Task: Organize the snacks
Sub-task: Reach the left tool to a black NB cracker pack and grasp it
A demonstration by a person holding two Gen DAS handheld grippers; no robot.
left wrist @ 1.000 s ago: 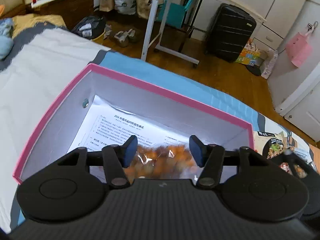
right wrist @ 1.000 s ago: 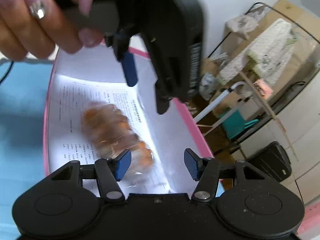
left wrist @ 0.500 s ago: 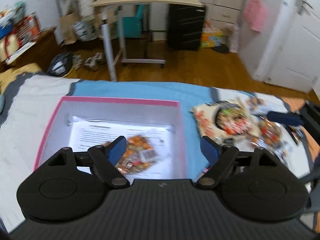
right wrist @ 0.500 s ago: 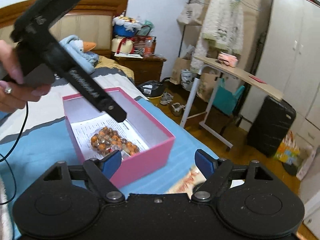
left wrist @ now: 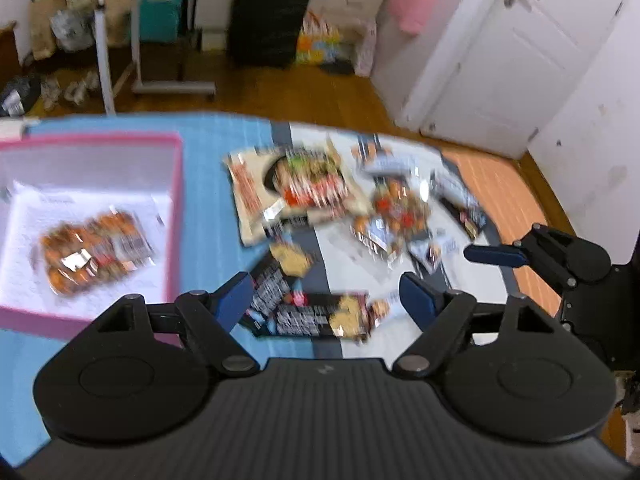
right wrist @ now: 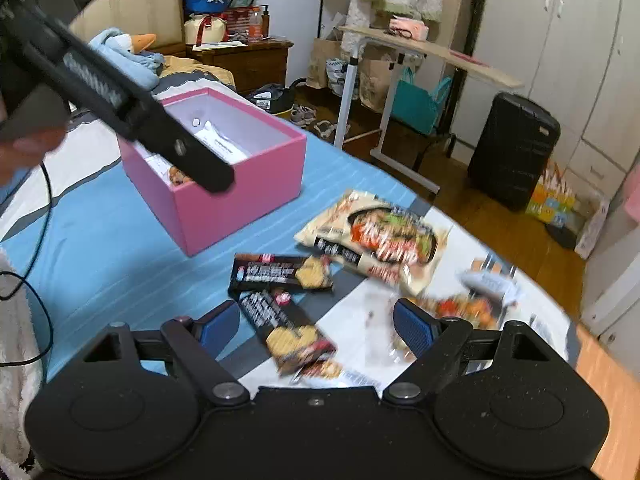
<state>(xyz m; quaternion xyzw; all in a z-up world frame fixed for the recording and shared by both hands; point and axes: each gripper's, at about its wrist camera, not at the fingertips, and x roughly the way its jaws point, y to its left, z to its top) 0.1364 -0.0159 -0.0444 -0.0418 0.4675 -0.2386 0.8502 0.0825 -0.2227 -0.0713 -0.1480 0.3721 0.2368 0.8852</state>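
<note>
Bright, even light; motion blur, fisheye bending.

The open pink rectangular cardboard box (left wrist: 174,216) sits at the left of the left wrist frame, with a clear bag of orange-brown snacks (left wrist: 94,250) lying flat inside on printed paper. Right of it, on the bedspread, there's a big beige noodle packet (left wrist: 296,190), two black cracker packs (right wrist: 282,272) crossing at a corner, and a blurry heap of small wrappers (left wrist: 400,216).

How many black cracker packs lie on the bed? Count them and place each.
2. One black cracker pack lies nearer the pink box; the other lies just below it, partly between the right gripper's fingers. Others may be hidden.
</note>
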